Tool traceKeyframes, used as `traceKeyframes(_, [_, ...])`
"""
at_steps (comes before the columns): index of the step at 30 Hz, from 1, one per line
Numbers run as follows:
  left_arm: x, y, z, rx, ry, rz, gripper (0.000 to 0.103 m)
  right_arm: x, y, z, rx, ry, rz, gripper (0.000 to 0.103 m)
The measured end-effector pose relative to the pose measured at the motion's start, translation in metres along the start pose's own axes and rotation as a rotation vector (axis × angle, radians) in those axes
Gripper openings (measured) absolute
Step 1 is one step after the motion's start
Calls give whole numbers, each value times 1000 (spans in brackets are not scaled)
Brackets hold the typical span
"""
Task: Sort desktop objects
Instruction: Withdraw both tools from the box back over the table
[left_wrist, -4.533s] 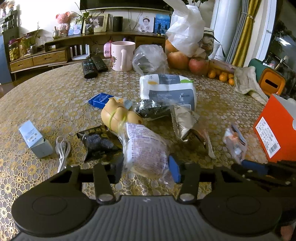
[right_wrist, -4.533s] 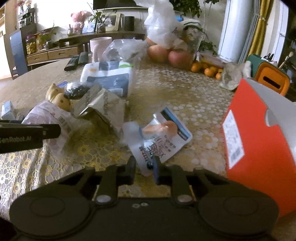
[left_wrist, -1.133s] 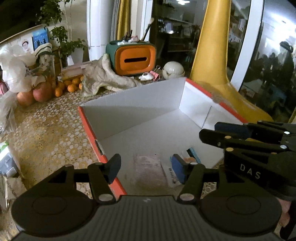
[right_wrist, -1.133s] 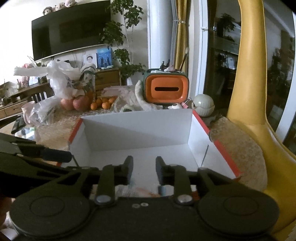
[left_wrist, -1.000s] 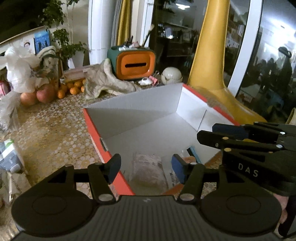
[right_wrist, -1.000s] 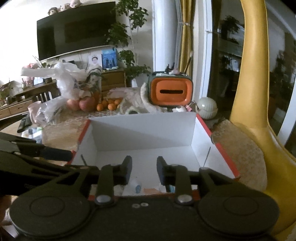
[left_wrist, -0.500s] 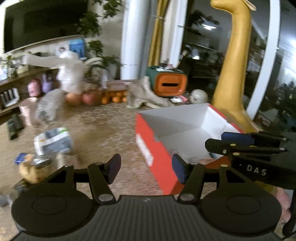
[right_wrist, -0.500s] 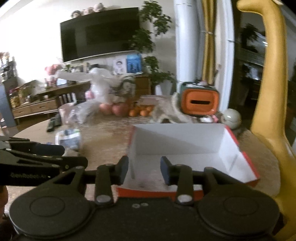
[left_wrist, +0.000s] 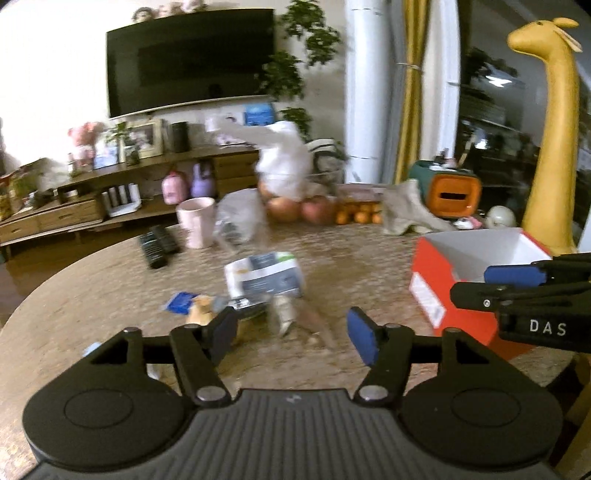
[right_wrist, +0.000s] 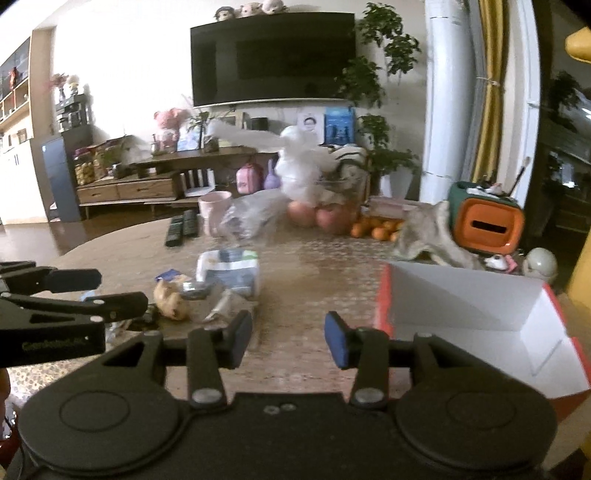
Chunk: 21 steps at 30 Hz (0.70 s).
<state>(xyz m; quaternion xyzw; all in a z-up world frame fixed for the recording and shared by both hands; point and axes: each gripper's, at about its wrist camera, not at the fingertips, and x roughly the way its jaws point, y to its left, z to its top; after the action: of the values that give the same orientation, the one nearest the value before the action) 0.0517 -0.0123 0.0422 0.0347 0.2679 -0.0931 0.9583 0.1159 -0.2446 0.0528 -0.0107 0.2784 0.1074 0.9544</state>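
Above a cluttered round table, two empty grippers face the remaining packets.

Left gripper and right gripper are both opening, nothing between them; light, crinkly snack packets mid-table look slippery, best pinched at an edge; red box sits right.

Wall television above wooden sideboard

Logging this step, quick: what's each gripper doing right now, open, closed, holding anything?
Left gripper: jaws opening, nothing between them.
Right gripper: jaws opening, nothing between them.
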Motion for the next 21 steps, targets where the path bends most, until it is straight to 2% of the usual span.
traceKeyframes(5, [-2,29,-12,-30,10,42,66,11,19,1,-1,12,10,46])
traceKeyframes(10, [-2,51,-21,-32,7,92,66,24,26,5,24,27,20,57])
traceKeyframes(15, [2,77,-28,-60,-1,143,84,44,34,5,11,40,43,70])
traceKeyframes(21, [24,110,-37,-113,52,204,85,82,48,2,-36,85,60,72])
